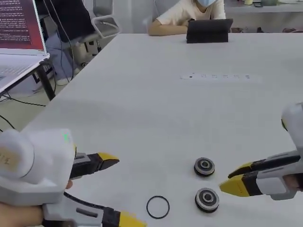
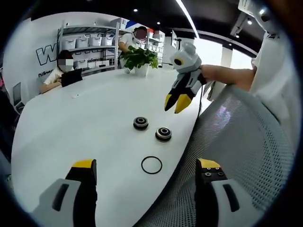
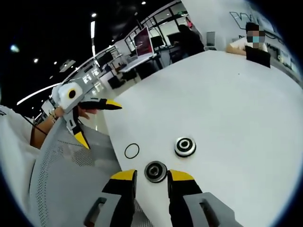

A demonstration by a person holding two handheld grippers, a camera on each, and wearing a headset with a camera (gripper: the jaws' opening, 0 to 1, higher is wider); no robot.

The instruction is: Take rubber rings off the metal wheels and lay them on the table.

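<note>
Our left gripper [image 1: 123,189] has its jaws spread wide and empty. Our right gripper [image 1: 226,182] has its jaws narrowly parted, holding nothing, just beside the nearer metal wheel [image 1: 207,199]. A second wheel [image 1: 204,167] sits beyond, and a loose rubber ring [image 1: 157,207] lies on the table [image 1: 156,109].

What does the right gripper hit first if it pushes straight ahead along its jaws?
Likely the nearer metal wheel: in the right gripper view it sits just past the tips of the right gripper, centred between the parted jaws. Height above the table is unclear, so it might pass over.
</note>
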